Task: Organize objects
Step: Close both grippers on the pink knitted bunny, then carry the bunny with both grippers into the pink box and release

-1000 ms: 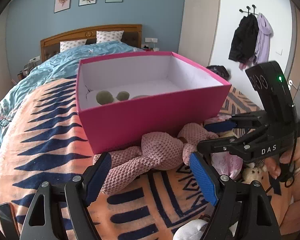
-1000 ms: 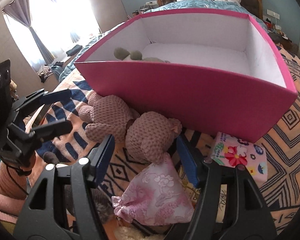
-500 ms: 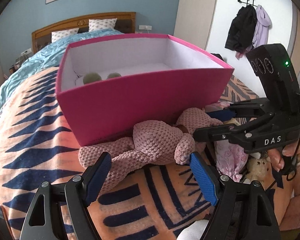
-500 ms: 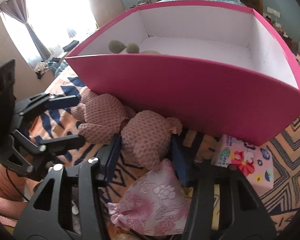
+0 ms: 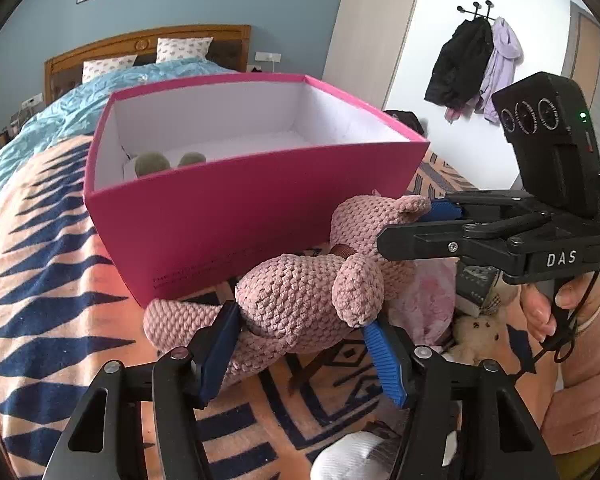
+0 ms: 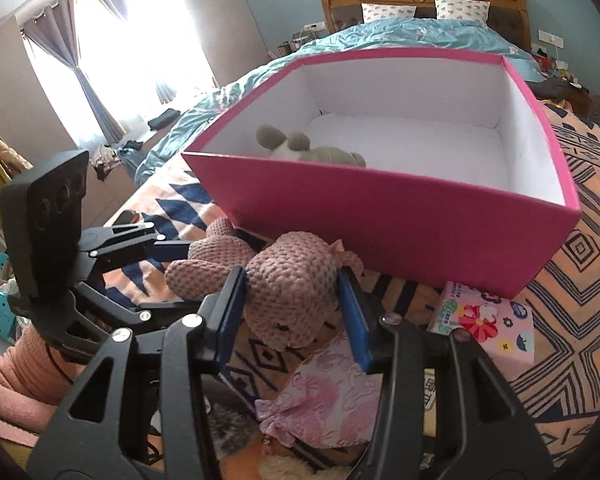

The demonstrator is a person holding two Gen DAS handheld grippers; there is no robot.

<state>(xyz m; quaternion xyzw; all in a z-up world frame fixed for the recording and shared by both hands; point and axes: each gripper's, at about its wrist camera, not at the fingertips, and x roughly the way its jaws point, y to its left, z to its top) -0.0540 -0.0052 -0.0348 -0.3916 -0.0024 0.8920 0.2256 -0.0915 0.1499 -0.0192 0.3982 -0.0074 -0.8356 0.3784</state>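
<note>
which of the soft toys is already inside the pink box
The grey-green plush, lying low against the pink box's left inner wall. The pink knitted bear is outside, in front of the box, between both grippers' jaws.

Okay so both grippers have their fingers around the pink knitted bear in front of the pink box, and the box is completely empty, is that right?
Not quite. The pink box is not empty: a grey-green plush toy lies inside at its left end, as the right wrist view shows. The rest holds: the left gripper and right gripper both have the pink knitted bear between their fingers.
</note>
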